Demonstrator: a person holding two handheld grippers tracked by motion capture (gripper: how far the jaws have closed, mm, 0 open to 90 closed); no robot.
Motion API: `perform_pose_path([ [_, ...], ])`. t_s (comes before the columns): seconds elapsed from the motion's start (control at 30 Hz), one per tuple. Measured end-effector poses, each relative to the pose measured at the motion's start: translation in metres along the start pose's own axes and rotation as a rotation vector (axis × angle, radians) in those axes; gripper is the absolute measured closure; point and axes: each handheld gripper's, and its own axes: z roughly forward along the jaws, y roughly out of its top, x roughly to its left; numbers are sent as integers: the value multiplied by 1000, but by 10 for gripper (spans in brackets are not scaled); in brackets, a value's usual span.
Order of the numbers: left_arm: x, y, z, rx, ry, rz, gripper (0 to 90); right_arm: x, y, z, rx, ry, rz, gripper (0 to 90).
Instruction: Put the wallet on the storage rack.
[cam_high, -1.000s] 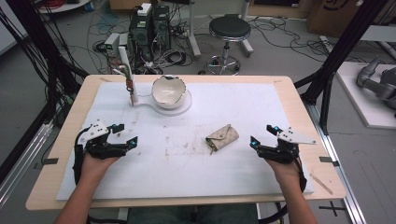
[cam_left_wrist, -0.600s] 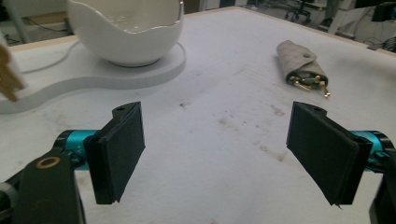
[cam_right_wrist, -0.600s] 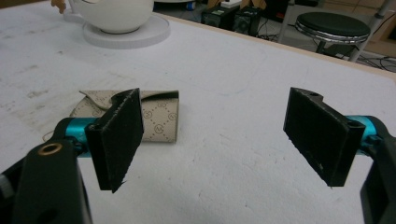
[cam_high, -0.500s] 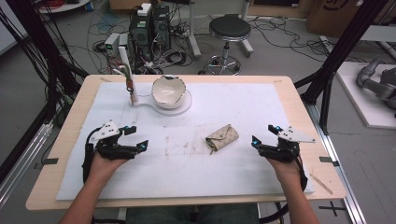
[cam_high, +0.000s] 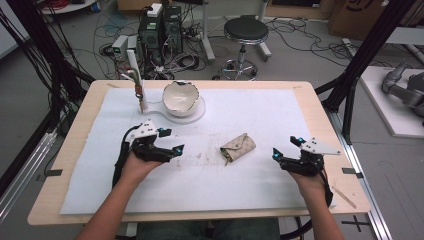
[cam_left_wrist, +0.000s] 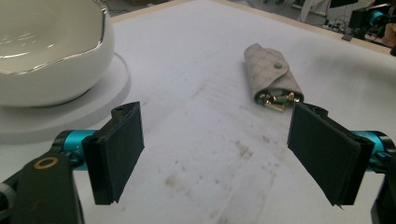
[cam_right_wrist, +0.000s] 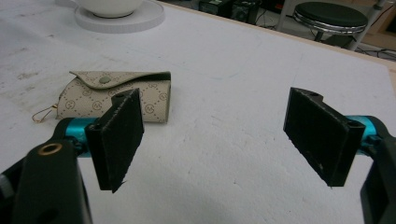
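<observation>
Pouch first: small beige fabric key pouch (cam_high: 238, 147) with a quilted monogram pattern and a snap-buttoned flap, lying flat on the white foam sheet (cam_high: 250, 110) that covers the wooden table (cam_high: 320, 100), roughly mid-table, between the two grippers and touching neither. Left gripper view looks into its open end (cam_left_wrist: 275, 98): brass key hardware pokes out there, snap button on top. Right gripper view gets the flap side instead (cam_right_wrist: 116, 95), full pattern readable, plus a thin gold hook sticking out at the far end. High view is too coarse for any of that, but it gives the layout: white scalloped ceramic bowl (cam_high: 181, 97) on a round white base, behind the left gripper (cam_high: 170, 141), well apart from the pouch, with a small upright stand just beside it. Left gripper: jaws wide apart, just been opening a touch further, nothing between the pads, bare sheet under them, pouch ahead and off toward one jaw. Right gripper (cam_high: 286, 146): jaws also spread wide, holding nothing, pouch just beyond one pad (cam_right_wrist: 122, 135).
</observation>
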Motion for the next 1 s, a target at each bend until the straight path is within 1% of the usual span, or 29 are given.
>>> perform_pose_path([
  [0.1,-7,5,17,12,-17,2,182,-1,-1,0,1,-5,-1,207],
  [0.27,-19,14,41,48,-47,34,177,-3,-1,-1,5,-8,16,207],
  [0.33,-22,19,50,62,-58,45,173,-3,-1,0,0,-4,13,207],
  [0.43,-26,26,60,78,-68,59,173,-2,1,2,0,-2,12,207],
  [0.5,-29,29,68,85,-65,66,173,-1,1,4,7,0,10,207],
  [0.73,-40,35,95,150,-95,92,173,-1,2,5,10,-2,5,207],
  [0.9,-49,40,112,167,-112,99,172,-3,1,4,7,-7,9,207],
  [1.0,-52,42,122,184,-116,116,172,-2,2,5,11,-6,4,207],
])
